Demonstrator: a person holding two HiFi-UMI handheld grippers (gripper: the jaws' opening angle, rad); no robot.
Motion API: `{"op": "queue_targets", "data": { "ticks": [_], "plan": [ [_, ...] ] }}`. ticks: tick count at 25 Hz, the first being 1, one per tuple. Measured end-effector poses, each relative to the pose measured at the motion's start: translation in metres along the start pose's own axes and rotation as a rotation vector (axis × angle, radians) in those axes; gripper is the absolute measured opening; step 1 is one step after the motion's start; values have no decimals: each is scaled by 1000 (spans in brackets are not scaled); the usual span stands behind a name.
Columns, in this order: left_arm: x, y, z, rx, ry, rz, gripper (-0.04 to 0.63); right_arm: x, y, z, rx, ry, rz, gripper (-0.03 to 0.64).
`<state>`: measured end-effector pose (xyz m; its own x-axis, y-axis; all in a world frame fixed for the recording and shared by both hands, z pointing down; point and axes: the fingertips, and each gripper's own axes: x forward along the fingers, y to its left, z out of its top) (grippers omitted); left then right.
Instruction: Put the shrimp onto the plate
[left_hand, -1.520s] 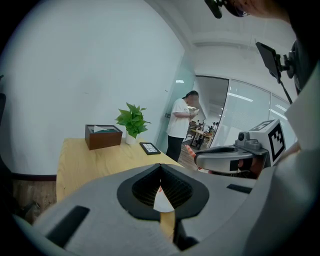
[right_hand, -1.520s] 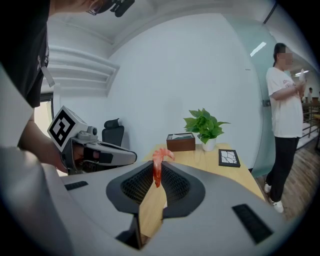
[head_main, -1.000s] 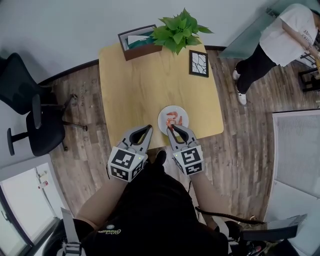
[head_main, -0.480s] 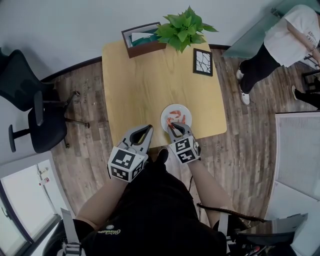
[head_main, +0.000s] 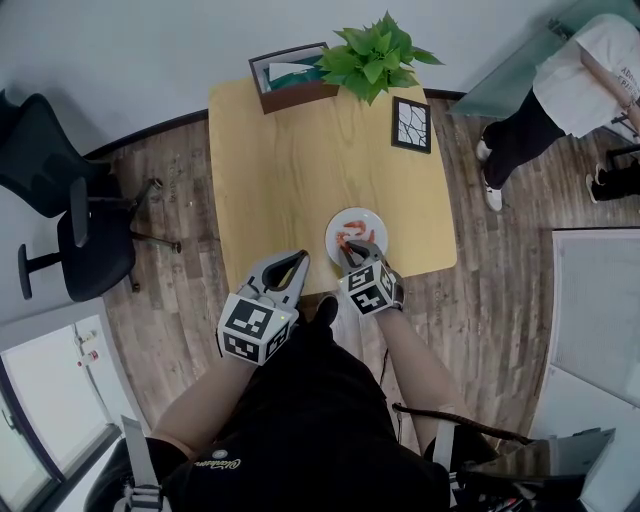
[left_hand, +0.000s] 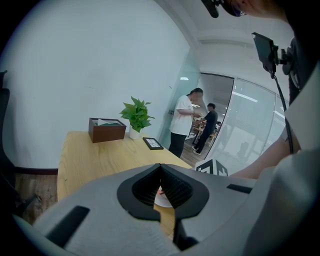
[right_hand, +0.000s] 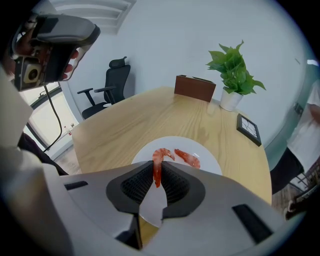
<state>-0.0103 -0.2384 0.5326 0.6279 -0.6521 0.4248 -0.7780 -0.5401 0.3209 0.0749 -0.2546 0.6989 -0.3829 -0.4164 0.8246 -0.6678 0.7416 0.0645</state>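
Placing step in hand, by my reading: one shrimp is carried over the plate and not yet let go.

Left: the chair (head_main: 70, 235) is black and padded, and stands on plank floor well clear of the worktop.

Left gripper (head_main: 296, 260) is held off the near edge of the worktop (head_main: 290, 170). Its jaws are pressed together at the tips with nothing between them. The ribbed black pads enclose only an empty oval gap (left_hand: 160, 167). Idle, I judge.

The worktop is pale wood with a smooth matte grain and rounded corners. At its far side are a brown box (head_main: 285, 82) and a leafy plant (head_main: 378, 55).

Right gripper (head_main: 352, 254) is at the near rim of the plate (head_main: 374, 218). Its jaws are pinching the held shrimp (right_hand: 158, 167) by the lower body, and the curled end rises above the pads. The shrimp is orange-red, glossy and hooked in shape, and it looks slick and soft. Whether it touches the plate I cannot tell.

The plate is round, white, shallow and smooth. The second shrimp (right_hand: 188, 158) lies on it just right of the held one.

Next move, as a judgement: lower it gently, then spread the jaws over bare plate left of the second shrimp. A slick body may cling to a pad, so release slowly.

Far right: a black frame (head_main: 411, 124) lies flat.
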Motion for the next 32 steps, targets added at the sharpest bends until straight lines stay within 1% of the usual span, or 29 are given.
{"op": "queue_targets", "data": {
  "ticks": [6,19,24,32],
  "plan": [
    [-1,5,3,1,-8,8,2,5,-1,-8,1,45,6,49],
    [-4,6,7,9,-14,2,0,9,-1,-10,11,90,34,52],
    [-6,6,7,14,-18,6,1,10,-2,-9,25,97,52,55],
    [-9,9,7,13,-21,13,0,8,-4,-11,55,88,55,57]
  ]
}}
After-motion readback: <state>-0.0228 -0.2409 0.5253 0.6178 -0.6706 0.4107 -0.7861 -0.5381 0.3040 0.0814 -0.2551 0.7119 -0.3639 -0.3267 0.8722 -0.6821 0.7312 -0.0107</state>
